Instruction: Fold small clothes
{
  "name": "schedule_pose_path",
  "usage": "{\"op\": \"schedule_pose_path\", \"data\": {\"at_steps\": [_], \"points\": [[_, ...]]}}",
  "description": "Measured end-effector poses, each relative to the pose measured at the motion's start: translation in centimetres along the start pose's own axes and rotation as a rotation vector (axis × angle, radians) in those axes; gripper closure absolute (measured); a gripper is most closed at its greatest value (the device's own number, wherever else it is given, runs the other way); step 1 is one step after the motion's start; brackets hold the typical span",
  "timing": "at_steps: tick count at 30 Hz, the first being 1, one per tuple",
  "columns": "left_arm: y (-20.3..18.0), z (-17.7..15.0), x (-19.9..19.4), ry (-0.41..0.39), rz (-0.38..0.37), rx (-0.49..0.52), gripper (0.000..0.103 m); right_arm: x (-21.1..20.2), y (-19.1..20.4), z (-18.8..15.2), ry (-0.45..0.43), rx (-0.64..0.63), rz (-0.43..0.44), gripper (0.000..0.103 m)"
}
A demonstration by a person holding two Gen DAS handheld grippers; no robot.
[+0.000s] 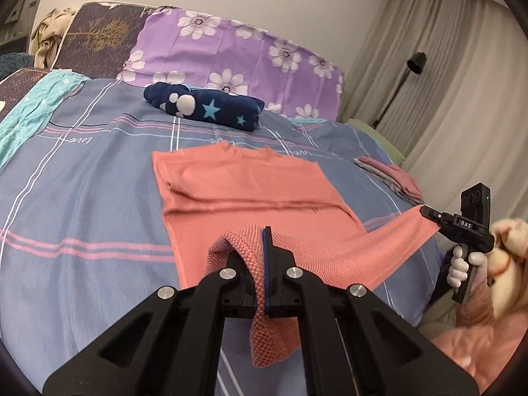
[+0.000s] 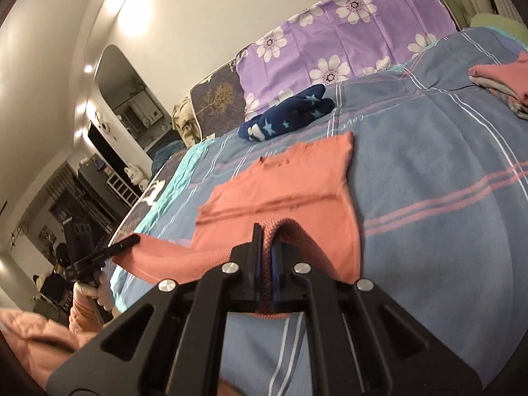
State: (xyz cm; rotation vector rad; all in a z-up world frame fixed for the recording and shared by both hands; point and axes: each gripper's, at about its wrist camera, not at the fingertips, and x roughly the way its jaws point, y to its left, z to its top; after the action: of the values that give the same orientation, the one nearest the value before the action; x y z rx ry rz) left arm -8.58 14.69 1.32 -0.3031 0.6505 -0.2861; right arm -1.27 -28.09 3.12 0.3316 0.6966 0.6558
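A: The salmon-pink knit shirt [image 1: 250, 191] lies on the blue striped bedspread [image 1: 82, 181], its far half flat, its near hem raised off the bed.

B: The left gripper [image 1: 265, 234] is clamped tight on one hem corner; the right gripper [image 2: 264, 231] pinches the other, at three o'clock in the left view.

A: A navy star-print bundle [image 1: 204, 107] sits at twelve o'clock.

B: Only the right view shows a mirror [image 2: 132, 99] at nine o'clock; only the left shows a black floor lamp [image 1: 416, 62].
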Motion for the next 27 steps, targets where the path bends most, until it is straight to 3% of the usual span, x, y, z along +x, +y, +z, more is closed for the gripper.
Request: {"op": "schedule_pose_path", "data": {"at_steps": [5, 9, 12, 16, 20, 25, 27], "points": [[0.4, 4.8, 3.7, -0.004, 0.041, 0.060, 0.101, 5.1, -1.1, 4.9, -0.020, -0.012, -0.021, 0.098], [2.8, 8.0, 8.0, 0.014, 0.108, 0.054, 0.101, 11.3, -3.9, 8.3, -0.008, 0.027, -0.095, 0.098], [5.6, 8.1, 13.0, 0.078, 0.175, 0.021, 0.101, 15.7, -6.4, 8.3, 0.066, 0.079, -0.128, 0.098], [9.1, 5.9, 18.3, 0.196, 0.205, -0.060, 0.101, 19.4, -8.6, 6.6, 0.146, 0.089, -0.199, 0.095], [10.4, 5.3, 17.9, 0.181, 0.155, -0.116, 0.099, 19.1, -9.5, 6.0, 0.163, 0.113, -0.171, 0.091], [9.4, 5.2, 15.3, 0.172, 0.176, -0.098, 0.084, 17.2, -8.3, 6.0, 0.173, 0.067, -0.159, 0.085], [9.1, 4.7, 14.1, 0.172, 0.167, -0.101, 0.084, 16.2, -7.6, 5.6, 0.177, 0.048, -0.153, 0.084]]}}
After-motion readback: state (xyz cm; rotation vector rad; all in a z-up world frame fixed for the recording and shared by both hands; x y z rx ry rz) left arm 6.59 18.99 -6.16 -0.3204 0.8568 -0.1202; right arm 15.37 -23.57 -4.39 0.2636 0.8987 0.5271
